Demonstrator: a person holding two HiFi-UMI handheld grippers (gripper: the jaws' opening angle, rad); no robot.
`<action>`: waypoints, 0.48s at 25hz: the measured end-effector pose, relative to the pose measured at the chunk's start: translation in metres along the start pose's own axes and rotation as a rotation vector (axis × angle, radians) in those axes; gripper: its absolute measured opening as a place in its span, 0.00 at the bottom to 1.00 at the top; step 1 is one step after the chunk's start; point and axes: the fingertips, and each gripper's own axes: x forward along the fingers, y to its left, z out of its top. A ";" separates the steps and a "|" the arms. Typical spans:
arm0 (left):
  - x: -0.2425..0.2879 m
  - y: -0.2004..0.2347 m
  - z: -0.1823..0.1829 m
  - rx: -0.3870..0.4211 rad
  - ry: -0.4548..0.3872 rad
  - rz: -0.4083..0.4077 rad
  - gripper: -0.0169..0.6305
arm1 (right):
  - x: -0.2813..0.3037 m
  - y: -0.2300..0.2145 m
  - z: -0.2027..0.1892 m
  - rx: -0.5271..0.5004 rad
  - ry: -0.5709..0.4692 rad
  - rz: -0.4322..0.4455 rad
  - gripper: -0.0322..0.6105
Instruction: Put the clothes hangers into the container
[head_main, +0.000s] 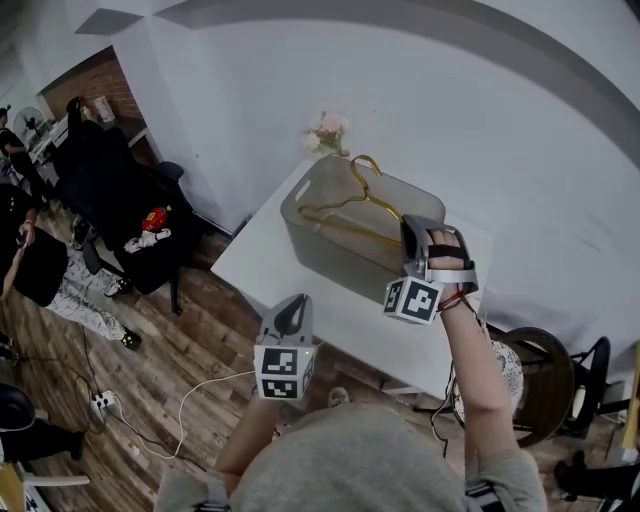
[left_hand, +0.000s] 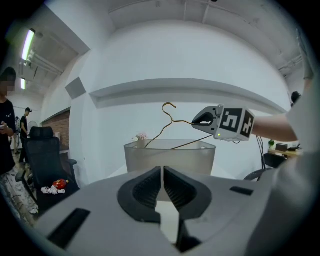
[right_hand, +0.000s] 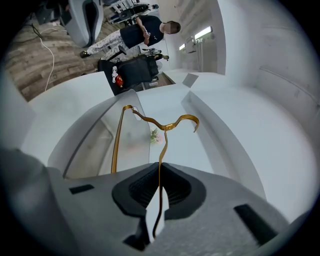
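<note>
**Head view.** The right gripper (head_main: 417, 224) reaches over the near rim of the container (head_main: 300, 215), a translucent grey tub on a white table (head_main: 255, 265). The hanger (head_main: 352, 203) is thin gold wire. It starts at that gripper's fingers (head_main: 414, 238) and slants away over the open top, with its hook above the far rim (how much sits below the rim I cannot tell). The left gripper (head_main: 292, 302) hangs well short of the tub, with nothing at its tips. Pink flowers (head_main: 328, 130) stand beyond the tub.

**Left gripper view.** The left fingers (left_hand: 145, 187) meet pad to pad with nothing between them. The tub is straight ahead of them. The hanger rises above its rim, up and to the right, pinched by the other gripper.

**Right gripper view.** The fingers are nearly shut, clamped on one run of wire that climbs from between the pads to the neck under the hook. The tub mouth lies ahead and to the left.

**Handling (judgement).** The hanger is probably very light, stiff but a little springy. The wire is smooth, so it is likely to pivot or slip in a pinch. A straight shoulder run near the neck looks like the best hold.

**Writing.** None is readable. There are only black-and-white square markers on the cubes (head_main: 413, 298).
</note>
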 end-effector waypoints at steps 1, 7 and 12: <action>0.001 -0.001 0.000 0.001 0.000 0.000 0.06 | 0.000 0.002 0.001 -0.001 -0.002 0.006 0.08; 0.006 -0.003 0.000 0.009 0.007 -0.007 0.06 | -0.002 0.013 0.004 0.008 -0.014 0.050 0.08; 0.009 -0.005 -0.003 0.008 0.013 -0.013 0.06 | -0.005 0.023 0.005 0.010 -0.021 0.075 0.08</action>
